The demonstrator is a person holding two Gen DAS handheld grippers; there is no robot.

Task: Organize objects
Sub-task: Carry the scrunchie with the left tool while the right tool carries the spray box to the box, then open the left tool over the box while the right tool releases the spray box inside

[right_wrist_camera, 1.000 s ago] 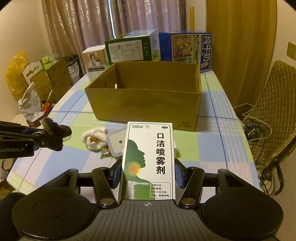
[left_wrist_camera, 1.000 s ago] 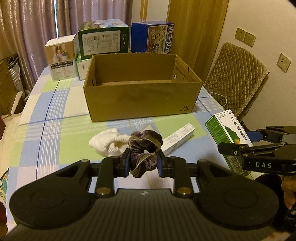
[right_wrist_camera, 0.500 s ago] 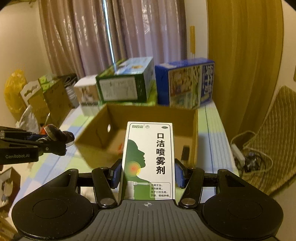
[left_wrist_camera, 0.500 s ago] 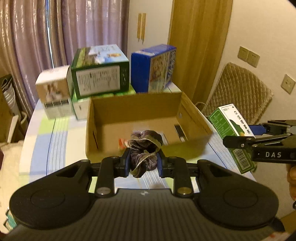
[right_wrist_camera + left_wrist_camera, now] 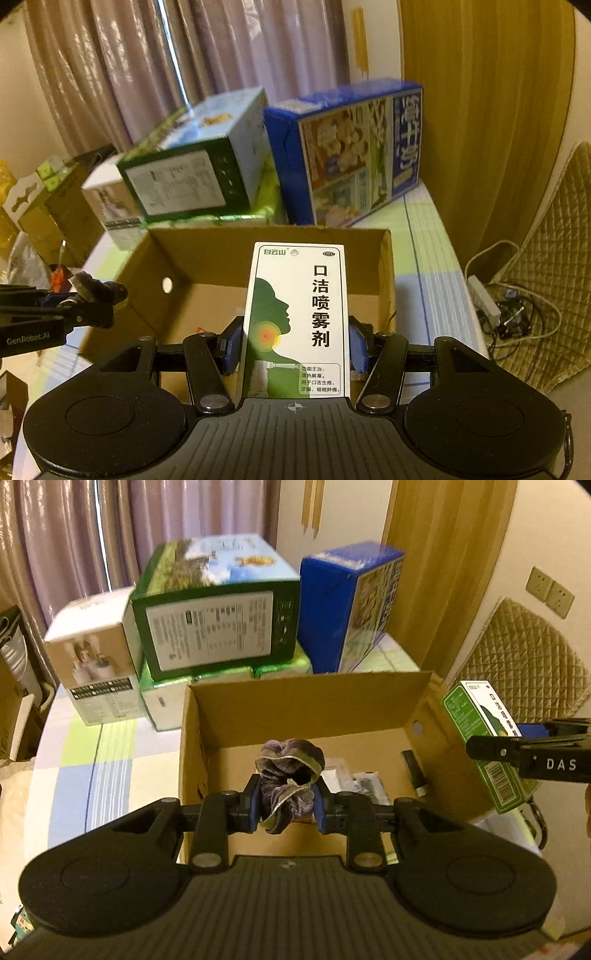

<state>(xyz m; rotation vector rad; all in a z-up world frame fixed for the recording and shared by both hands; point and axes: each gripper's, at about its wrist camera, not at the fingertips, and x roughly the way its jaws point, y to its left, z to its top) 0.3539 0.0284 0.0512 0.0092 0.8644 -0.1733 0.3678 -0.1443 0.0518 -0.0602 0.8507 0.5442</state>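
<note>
Above the open cardboard box (image 5: 306, 705), as the left wrist camera sees it, the left gripper (image 5: 286, 803) has its two blue-padded fingers closed on a dark purple velvet scrunchie (image 5: 288, 779), which bulges up between them and hangs over the box's interior. On the box floor beyond the scrunchie lie a few small items, among them a white packet (image 5: 365, 784) and a dark slim thing (image 5: 415, 771) against the right wall; what they are is too blurred to tell. Behind the box, on the checked tablecloth (image 5: 92, 760), stand a white carton (image 5: 94, 664), a green carton (image 5: 218, 616) resting on green packs, and a blue carton (image 5: 347, 605). At the right edge the right gripper (image 5: 532, 753) comes in side-on, clamping a green and white spray box (image 5: 480, 738) just outside the box's right wall. From the right wrist camera, the right gripper (image 5: 295, 347) pinches that spray box (image 5: 297, 317) upright between its fingers, its printed face toward the lens, in front of the cardboard box (image 5: 207, 254) and covering part of its inside. To the left the left gripper (image 5: 79, 302) reaches in with the scrunchie (image 5: 99, 290) at its tip, near the box's left wall. A quilted chair (image 5: 554, 266) and cables sit on the right
</note>
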